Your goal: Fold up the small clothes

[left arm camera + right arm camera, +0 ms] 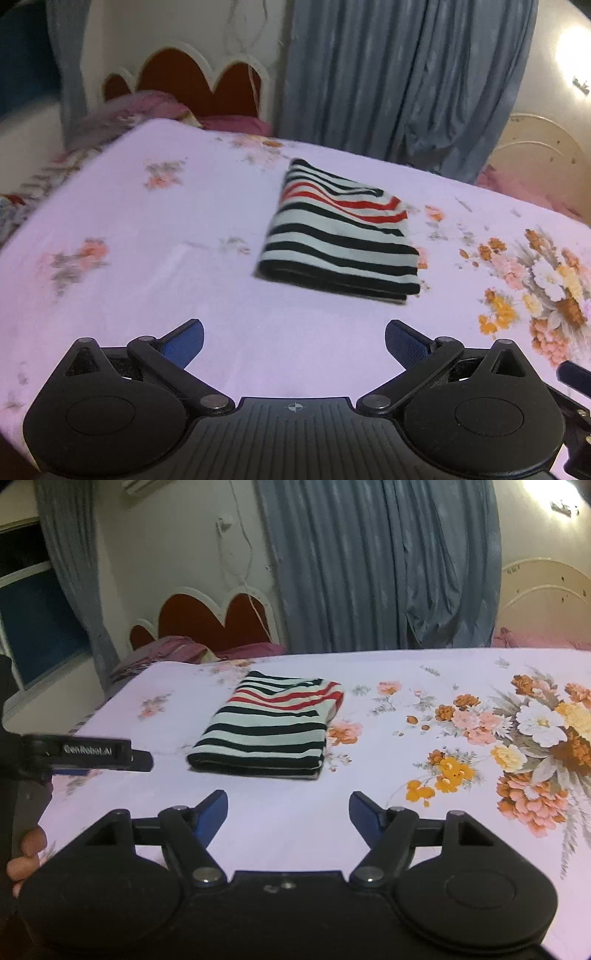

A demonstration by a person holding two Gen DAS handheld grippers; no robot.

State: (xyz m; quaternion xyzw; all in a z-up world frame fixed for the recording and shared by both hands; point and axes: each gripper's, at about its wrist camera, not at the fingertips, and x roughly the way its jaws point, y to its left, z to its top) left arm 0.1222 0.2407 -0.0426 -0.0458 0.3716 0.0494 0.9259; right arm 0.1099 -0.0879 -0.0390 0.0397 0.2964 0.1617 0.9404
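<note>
A small striped garment (340, 236), black, white and red, lies folded into a compact rectangle on the floral bedsheet (166, 229). It also shows in the right wrist view (269, 727). My left gripper (294, 341) is open and empty, held back from the garment's near edge. My right gripper (289, 812) is open and empty, also short of the garment. The left gripper's body (92, 755) shows at the left of the right wrist view, level with the garment's left side.
The bed (406, 812) has a pale sheet with a large flower print (535, 738) on the right. Grey curtains (369, 565), a scalloped red headboard (210, 620) and pink bedding (162, 107) stand beyond the far edge. A window (33, 627) is at the left.
</note>
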